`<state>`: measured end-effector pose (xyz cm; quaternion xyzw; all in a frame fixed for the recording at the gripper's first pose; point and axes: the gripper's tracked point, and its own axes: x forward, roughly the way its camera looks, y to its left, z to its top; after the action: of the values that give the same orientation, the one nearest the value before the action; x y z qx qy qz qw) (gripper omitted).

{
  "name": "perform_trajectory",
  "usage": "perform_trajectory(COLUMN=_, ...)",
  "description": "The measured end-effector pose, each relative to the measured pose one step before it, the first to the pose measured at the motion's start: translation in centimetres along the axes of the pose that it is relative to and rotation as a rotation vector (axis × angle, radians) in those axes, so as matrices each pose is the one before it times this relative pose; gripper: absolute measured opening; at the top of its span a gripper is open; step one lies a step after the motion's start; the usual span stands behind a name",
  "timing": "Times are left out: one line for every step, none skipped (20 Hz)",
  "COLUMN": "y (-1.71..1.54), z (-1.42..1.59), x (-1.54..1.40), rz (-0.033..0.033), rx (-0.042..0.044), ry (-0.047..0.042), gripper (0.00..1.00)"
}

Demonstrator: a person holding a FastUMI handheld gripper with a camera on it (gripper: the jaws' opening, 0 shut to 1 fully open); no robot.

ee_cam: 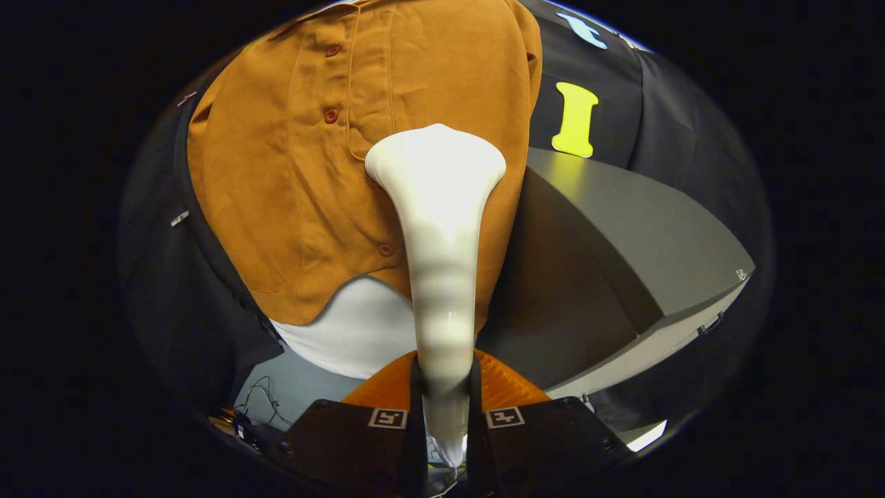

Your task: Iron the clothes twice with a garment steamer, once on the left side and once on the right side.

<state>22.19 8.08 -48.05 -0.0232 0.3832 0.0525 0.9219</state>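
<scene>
Shirt hung beyond the gripper, whose fingers clamped the steamer; its head met the cloth right of the buttons (a pass seemingly underway). Next: a steady stroke.

Bright light from above is glaring off the white steamer, washing out its flared head, while banded shadows are crossing its handle. Fisheye distortion is bending the grey table edge; the shirt is staying sharp.
</scene>
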Motion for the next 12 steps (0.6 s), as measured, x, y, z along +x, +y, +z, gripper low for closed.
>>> perform_trajectory(y=0.031, z=-0.438, x=-0.037, rz=0.0045, rx=0.00586, ry=0.01047, gripper=0.26)
perform_trajectory(y=0.085, z=-0.513, x=-0.24, rz=0.00361, rx=0.0028, ry=0.0108, gripper=0.26)
perform_trajectory(y=0.011, z=-0.359, x=-0.28, rz=0.00427, rx=0.00007, ry=0.01039, gripper=0.26)
perform_trajectory(y=0.032, z=-0.293, x=-0.259, rz=0.00714, rx=0.00109, ry=0.00646, gripper=0.26)
perform_trajectory(y=-0.002, z=-0.113, x=-0.359, rz=0.00477, rx=0.00517, ry=-0.00353, gripper=0.26)
perform_trajectory(y=-0.025, z=0.131, x=-0.501, rz=0.00024, rx=0.00172, ry=-0.00862, gripper=0.26)
perform_trajectory(y=-0.099, z=0.123, x=-0.654, rz=0.0, rx=0.00393, ry=-0.01383, gripper=0.26)
perform_trajectory(y=-0.059, z=0.143, x=-0.692, rz=0.00212, rx=0.00805, ry=-0.0168, gripper=0.26)
perform_trajectory(y=-0.011, z=0.457, x=-0.678, rz=0.00383, rx=0.00548, ry=-0.01765, gripper=0.26)
perform_trajectory(y=0.005, z=0.554, x=-0.66, rz=0.00242, rx=-0.0013, ry=-0.02248, gripper=0.26)
perform_trajectory(y=0.017, z=0.541, x=-0.575, rz=0.0022, rx=0.0001, ry=-0.01928, gripper=0.26)
perform_trajectory(y=0.103, z=0.687, x=-0.865, rz=0.00427, rx=-0.00315, ry=-0.01777, gripper=0.26)
